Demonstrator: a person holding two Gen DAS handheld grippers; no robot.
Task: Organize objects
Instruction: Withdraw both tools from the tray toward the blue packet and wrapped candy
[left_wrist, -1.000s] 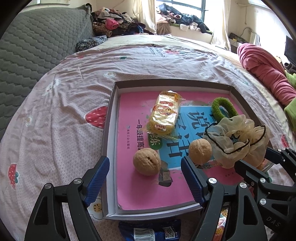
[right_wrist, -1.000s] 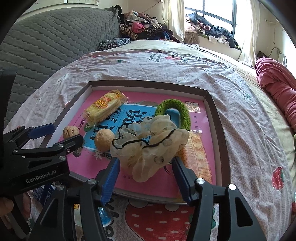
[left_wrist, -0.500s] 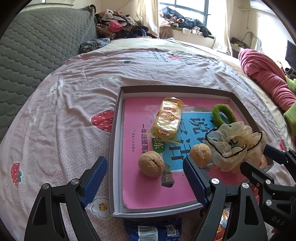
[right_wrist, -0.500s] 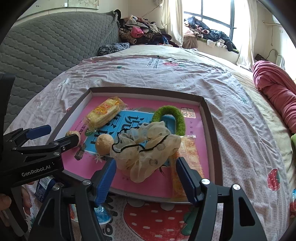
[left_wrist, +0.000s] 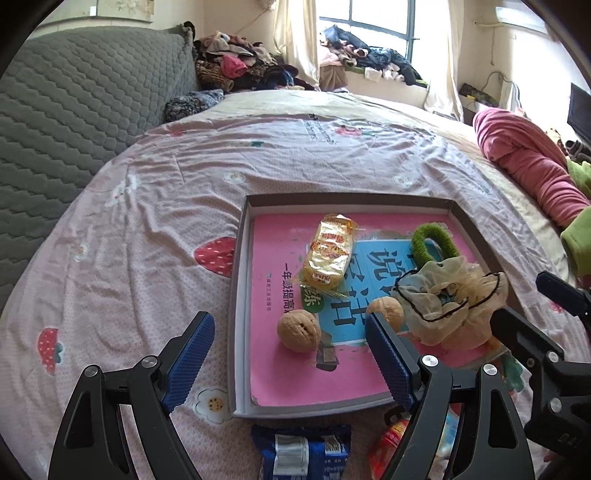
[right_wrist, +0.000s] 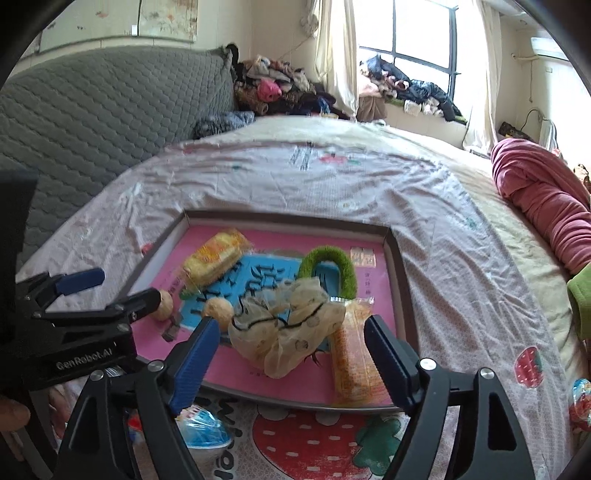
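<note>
We judged gauzy scrunchie soft, light; pinch bunched middle; right tongs opening, empty; left tongs wide, empty.

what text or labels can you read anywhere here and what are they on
"GenRobot.AI": white print on the body of the left tool, seen from the right wrist.
"一年级提高": black print on the pink book in the tray; its big blue-panel characters are partly covered.
Yellow snack pack, blue packet and orange packet: print too small or blurred to read.

Both wrist views steeply down, near, onto shared tray.
</note>
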